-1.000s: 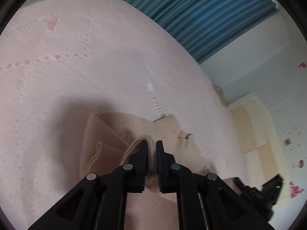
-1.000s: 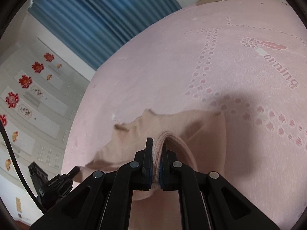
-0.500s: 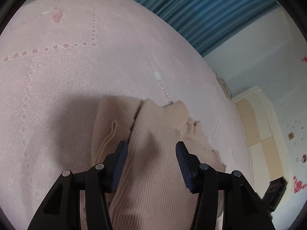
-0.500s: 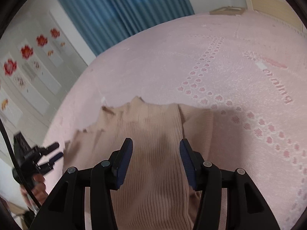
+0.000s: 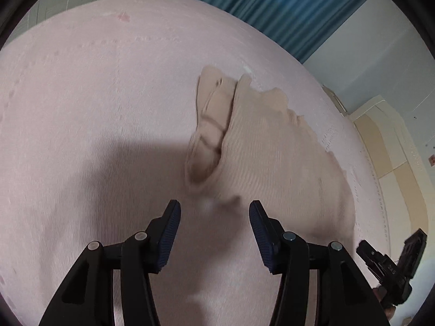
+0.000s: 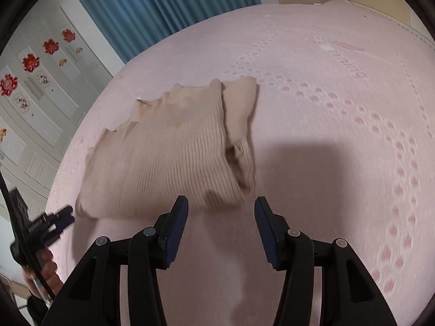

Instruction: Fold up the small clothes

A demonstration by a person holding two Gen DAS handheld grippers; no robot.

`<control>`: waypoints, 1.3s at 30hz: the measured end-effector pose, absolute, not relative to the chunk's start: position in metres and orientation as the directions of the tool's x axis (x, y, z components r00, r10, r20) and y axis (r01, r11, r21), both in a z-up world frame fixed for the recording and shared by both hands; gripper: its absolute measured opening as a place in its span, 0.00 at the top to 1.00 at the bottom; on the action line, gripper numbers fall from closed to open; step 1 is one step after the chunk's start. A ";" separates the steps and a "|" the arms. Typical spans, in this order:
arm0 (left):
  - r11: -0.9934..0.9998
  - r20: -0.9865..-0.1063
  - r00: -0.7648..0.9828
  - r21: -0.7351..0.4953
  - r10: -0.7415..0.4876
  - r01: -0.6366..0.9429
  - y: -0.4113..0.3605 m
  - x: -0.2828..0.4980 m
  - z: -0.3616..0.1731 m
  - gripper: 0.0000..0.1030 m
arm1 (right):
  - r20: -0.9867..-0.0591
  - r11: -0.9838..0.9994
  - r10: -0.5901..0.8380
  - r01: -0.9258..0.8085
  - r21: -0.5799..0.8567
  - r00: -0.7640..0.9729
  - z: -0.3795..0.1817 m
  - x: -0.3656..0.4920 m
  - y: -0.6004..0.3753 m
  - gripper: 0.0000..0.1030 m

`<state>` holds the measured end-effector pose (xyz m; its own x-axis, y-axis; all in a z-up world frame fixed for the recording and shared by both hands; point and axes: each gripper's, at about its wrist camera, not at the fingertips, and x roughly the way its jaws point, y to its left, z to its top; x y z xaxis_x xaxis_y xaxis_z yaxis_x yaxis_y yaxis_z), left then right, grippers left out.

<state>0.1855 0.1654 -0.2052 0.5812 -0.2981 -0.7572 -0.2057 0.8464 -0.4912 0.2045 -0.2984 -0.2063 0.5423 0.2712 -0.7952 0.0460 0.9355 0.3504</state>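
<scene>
A beige ribbed knit top (image 5: 266,146) lies folded over on the pink bedspread (image 5: 81,108). It also shows in the right wrist view (image 6: 174,146), with a sleeve tucked along its right side. My left gripper (image 5: 214,217) is open and empty, just short of the top's near edge. My right gripper (image 6: 220,214) is open and empty, just short of the same near edge. The right gripper also shows at the lower right of the left wrist view (image 5: 391,266), and the left gripper at the lower left of the right wrist view (image 6: 51,222).
The pink bedspread (image 6: 339,135) carries a dotted pattern and lettering to the right. Blue curtains (image 6: 163,2) hang behind the bed. A white wardrobe with red flower stickers (image 6: 32,62) stands at the left. A beige headboard (image 5: 386,141) is at the right.
Both grippers, shut on the top a second ago, have opened and let it go. They have pulled back and the top now lies folded on the bed.
</scene>
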 end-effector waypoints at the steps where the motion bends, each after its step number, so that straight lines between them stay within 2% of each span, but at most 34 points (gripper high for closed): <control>1: 0.838 -0.754 0.572 -0.508 -0.322 -0.198 0.166 0.179 -0.211 0.51 | -0.799 0.934 0.279 0.042 0.354 0.533 -0.210 0.203 -0.296 0.50; 6: 0.820 -0.730 0.566 -0.551 -0.383 -0.156 0.161 0.179 -0.224 0.51 | -0.827 0.937 0.300 0.015 0.349 0.476 -0.225 0.213 -0.282 0.51; 9: 0.785 -0.709 0.571 -0.595 -0.414 -0.170 0.161 0.192 -0.232 0.50 | -0.833 0.916 0.343 0.041 0.399 0.434 -0.236 0.220 -0.281 0.51; 18: 0.728 -0.681 0.610 -0.644 -0.405 -0.235 0.167 0.230 -0.237 0.48 | -0.831 0.909 0.366 0.031 0.416 0.420 -0.245 0.236 -0.278 0.51; 21: 0.742 -0.684 0.627 -0.625 -0.372 -0.242 0.166 0.236 -0.236 0.48 | -0.819 0.894 0.386 0.046 0.446 0.424 -0.248 0.242 -0.283 0.51; 28: 0.841 -0.723 0.640 -0.495 -0.262 -0.216 0.142 0.232 -0.228 0.50 | -0.795 0.861 0.411 0.098 0.500 0.446 -0.253 0.260 -0.289 0.49; 36: 0.849 -0.723 0.644 -0.483 -0.249 -0.215 0.134 0.230 -0.225 0.50 | -0.750 0.808 0.438 0.148 0.570 0.496 -0.261 0.282 -0.302 0.50; 37: 0.849 -0.723 0.644 -0.484 -0.250 -0.214 0.137 0.227 -0.226 0.50 | -0.747 0.807 0.435 0.150 0.571 0.502 -0.262 0.285 -0.302 0.50; 39: 0.848 -0.723 0.644 -0.485 -0.249 -0.216 0.138 0.226 -0.227 0.50 | -0.758 0.824 0.401 0.157 0.544 0.515 -0.262 0.289 -0.302 0.58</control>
